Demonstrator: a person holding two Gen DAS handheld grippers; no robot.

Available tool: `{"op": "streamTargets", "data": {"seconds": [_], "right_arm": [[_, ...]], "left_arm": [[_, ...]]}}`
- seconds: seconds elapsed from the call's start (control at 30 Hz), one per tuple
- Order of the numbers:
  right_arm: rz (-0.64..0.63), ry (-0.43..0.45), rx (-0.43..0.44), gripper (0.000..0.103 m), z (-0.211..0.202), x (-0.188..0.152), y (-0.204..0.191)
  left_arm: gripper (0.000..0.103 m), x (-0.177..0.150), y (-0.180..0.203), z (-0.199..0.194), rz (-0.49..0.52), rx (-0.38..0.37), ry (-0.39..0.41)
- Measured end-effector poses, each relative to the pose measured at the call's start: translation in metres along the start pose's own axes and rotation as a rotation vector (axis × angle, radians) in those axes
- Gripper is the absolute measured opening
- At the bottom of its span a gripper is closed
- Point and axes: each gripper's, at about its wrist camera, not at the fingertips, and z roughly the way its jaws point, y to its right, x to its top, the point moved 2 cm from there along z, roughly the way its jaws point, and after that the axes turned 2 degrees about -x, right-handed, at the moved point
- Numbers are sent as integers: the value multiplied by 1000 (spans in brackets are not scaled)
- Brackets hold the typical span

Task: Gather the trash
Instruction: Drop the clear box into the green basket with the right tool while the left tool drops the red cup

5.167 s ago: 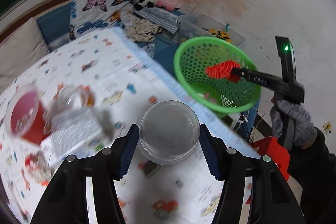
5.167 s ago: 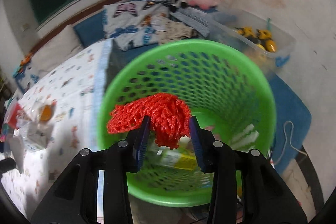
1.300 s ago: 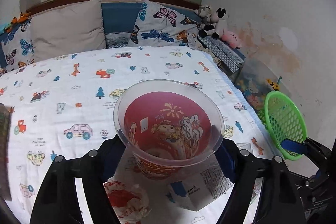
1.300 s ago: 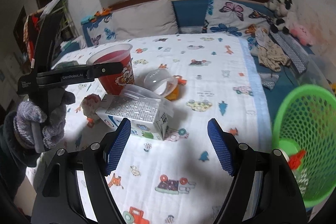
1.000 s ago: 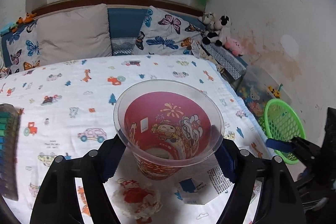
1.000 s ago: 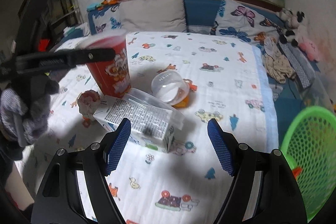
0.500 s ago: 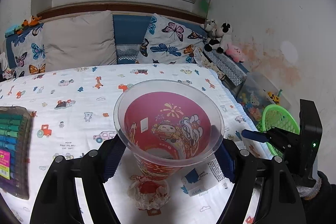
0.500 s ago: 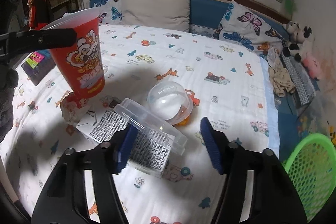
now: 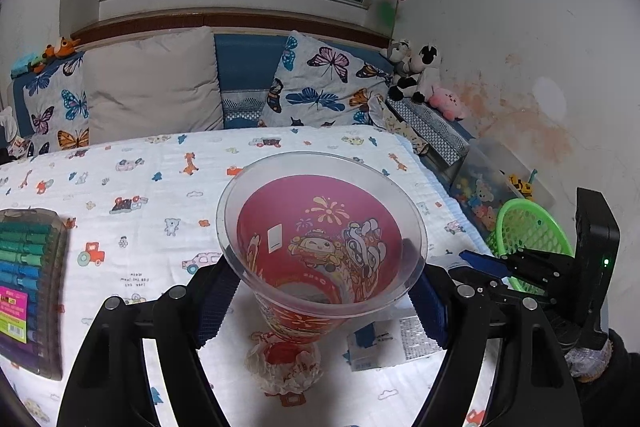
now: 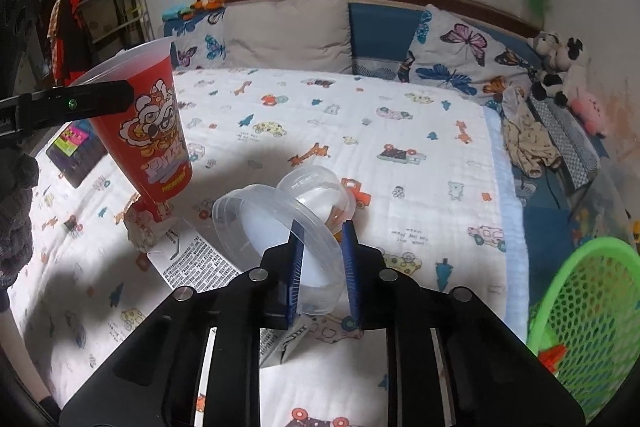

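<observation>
Two grippers are loaded at once. The left gripper (image 9: 320, 301) is clenched around a red paper cup (image 9: 320, 251) held clear above the bed (image 9: 160, 195), mouth toward the camera, long axis running from 12 o'clock down to its base at 6, tilted slightly. The right gripper (image 10: 322, 263) pinches the rim of a clear plastic lid (image 10: 272, 227); the lid stands on edge, its flat face turned toward 9 o'clock. A green basket (image 10: 576, 291) sits off the bed edge at 4 o'clock in the right wrist view. To do this step well, I judge the lid should be carried low and level toward the basket, released only once over the opening, since the thin rim could slip.
</observation>
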Motion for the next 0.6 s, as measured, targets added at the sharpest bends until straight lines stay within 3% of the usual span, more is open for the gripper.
{"op": "streamTargets", "data": {"seconds": [0.37,0.6], "right_arm": [[61,75,-55,18,-38,-3,23],[125,103,-130,18,-73,-15,63]], "left_arm": [[75,9,32,-8,37,-40,17],[75,17,74,-5,89,-106,16]]}}
